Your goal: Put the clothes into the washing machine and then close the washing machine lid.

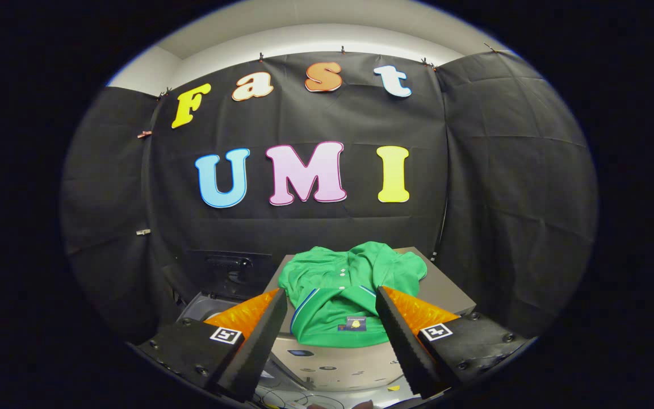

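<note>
Black cloth drapes the booth on all sides, with a pale ceiling strip above. Below it sits the washing machine [327, 355], its control panel facing you, the grey lid [446, 292] lying flat on the right half of the top, and a darker opening [208, 307] showing at about 9 o'clock from the garment.

Green polo shirt [349, 295]: crumpled in a heap on the lid, hem and a small label draped over the front edge. It lies just ahead of and between the fingers.

Hand-held gripper [331, 341]: fingers spread wide, holding nothing, not touching the cloth.

Handling, as a judgement: light, soft knit, no stiffness, so it will sag and trail when lifted. Not fragile; the buttons are small and may snag. A pinch on a single layer could slip or lift only a flap. You would do better to bite a thick fold near the collar mound at 12 o'clock of the heap, gathering several layers.
</note>
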### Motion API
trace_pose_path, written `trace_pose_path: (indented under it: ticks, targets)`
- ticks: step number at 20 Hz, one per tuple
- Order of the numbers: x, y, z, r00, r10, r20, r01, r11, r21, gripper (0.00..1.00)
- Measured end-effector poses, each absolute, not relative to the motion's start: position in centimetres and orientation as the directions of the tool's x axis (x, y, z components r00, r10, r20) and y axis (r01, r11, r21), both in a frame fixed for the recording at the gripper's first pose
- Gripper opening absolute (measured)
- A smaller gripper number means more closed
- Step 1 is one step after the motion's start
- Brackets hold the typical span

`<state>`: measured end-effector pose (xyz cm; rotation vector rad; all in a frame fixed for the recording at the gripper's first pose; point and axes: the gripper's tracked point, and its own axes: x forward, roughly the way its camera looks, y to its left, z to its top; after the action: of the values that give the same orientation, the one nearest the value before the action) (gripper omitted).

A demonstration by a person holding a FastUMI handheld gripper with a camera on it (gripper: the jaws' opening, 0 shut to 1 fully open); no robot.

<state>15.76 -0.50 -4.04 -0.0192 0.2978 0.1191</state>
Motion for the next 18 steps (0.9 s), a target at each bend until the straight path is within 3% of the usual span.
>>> trace_pose_path:
  ticks: [6, 18]
  targets:
    - [21.8, -0.6, -6.4, 0.912, 0.131, -0.389, -0.151, 0.988, -0.022, 0.98]
    - [31.0, -3.1, -11.8, 0.82, 0.035, -0.571, -0.092, 0.993, -0.072, 0.98]
